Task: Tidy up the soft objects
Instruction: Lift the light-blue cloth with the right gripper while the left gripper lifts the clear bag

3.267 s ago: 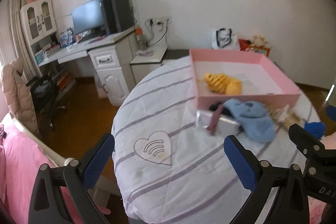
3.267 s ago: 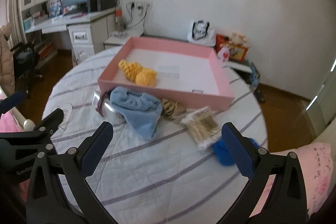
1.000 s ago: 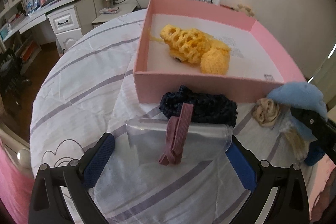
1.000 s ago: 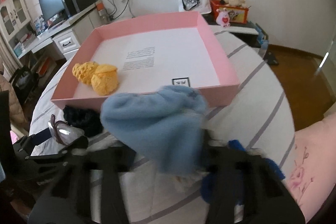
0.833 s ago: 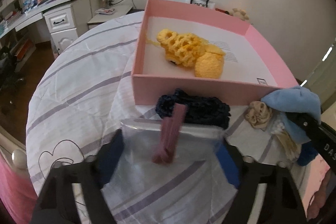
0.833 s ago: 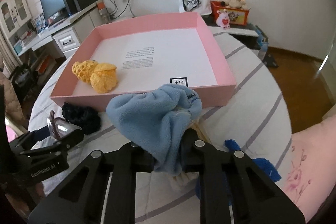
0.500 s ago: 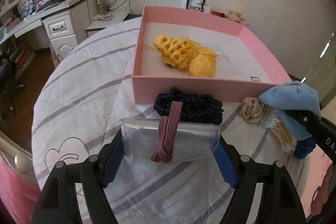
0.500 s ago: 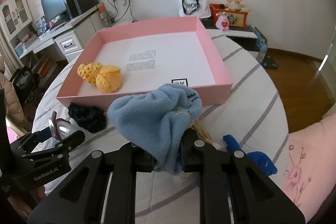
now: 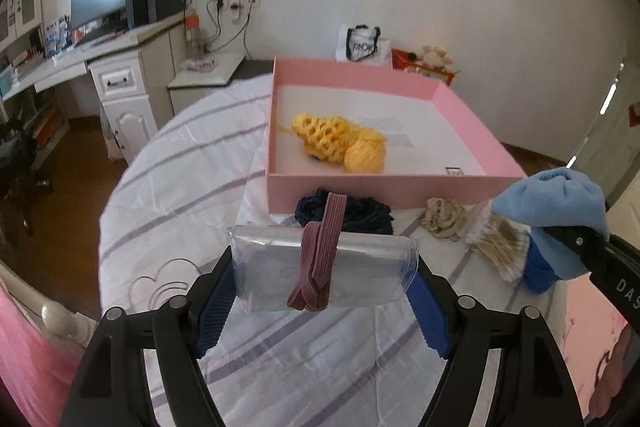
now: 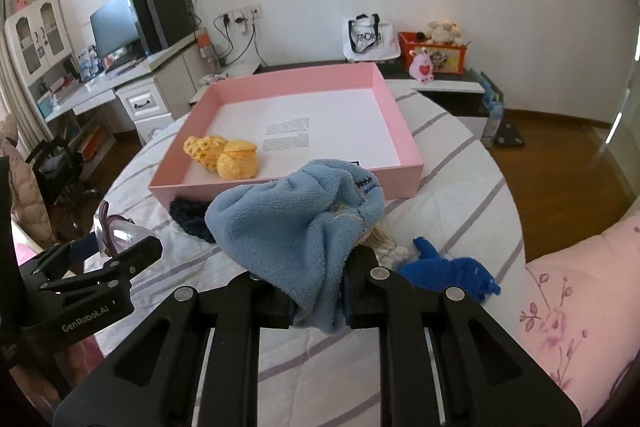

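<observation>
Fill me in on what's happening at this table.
A person is sorting soft items into the pink box with two handheld grippers. The left gripper has just closed on a clear pouch wrapped with a mauve hair band. The right gripper pinches a light blue fleece cloth. Only the yellow crochet pieces lie in the box.

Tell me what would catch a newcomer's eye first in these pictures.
First, the big pink box on the striped round table, holding only two yellow crocheted pieces near its left wall. Next, in front of the box, the right tool is clamped on a bunched light blue fleece cloth. The left tool grips a clear pouch with a mauve elastic band around it.
</observation>
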### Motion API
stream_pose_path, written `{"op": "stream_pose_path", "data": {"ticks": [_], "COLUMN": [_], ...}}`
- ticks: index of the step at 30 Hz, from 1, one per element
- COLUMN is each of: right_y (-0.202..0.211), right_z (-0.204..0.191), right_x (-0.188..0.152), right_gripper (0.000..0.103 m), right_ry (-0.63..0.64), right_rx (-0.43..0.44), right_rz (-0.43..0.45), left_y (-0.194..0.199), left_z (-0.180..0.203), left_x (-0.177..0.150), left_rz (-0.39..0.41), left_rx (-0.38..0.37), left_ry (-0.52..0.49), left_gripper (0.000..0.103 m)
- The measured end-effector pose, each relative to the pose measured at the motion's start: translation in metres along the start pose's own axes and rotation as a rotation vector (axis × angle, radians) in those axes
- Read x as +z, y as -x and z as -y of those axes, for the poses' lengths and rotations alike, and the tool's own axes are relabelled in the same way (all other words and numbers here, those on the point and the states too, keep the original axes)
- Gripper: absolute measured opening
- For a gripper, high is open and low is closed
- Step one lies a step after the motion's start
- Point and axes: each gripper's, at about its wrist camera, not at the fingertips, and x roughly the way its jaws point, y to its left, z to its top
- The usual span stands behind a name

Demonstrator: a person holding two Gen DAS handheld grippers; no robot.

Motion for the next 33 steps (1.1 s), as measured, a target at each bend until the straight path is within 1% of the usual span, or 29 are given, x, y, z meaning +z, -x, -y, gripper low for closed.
{"op": "stream_pose_path", "data": {"ticks": [7, 11, 15, 18, 24, 33], "right_y": [0.041, 0.063, 0.085, 0.102, 0.134, 0.171], "right_z": [-0.008, -0.013, -0.015, -0.016, -0.018, -0.025], "right_x": [-0.006, -0.009, -0.01, -0.01, -0.014, -0.02], "right_gripper": [0.014, 0.014, 0.014, 0.014, 0.014, 0.014], "right_ry": [0.021, 0.038, 0.039, 0.044, 0.046, 0.066], "right_rx": [0.006, 0.017, 0.018, 0.016, 0.029, 0.035], "right_rz": [0.069, 0.112, 0.163, 0.204, 0.273, 0.363], "left_y": [0.045, 0.075, 0.104, 0.128, 0.175, 0.23], "left_z": [0.002, 0.003, 0.007, 0.012, 0.019, 0.025], "left_x": [-0.008, -0.013, -0.019, -0.025, -0.044, -0.079], "left_rz": [0.077, 0.14, 0.191, 0.247, 0.351, 0.472], "left_rx": [0.001, 0.033, 0.028, 0.027, 0.018, 0.003], "left_ry": [-0.009, -0.019, -0.024, -0.03, -0.049, -0.074], "left_gripper": [0.074, 0.074, 0.074, 0.074, 0.074, 0.075]}}
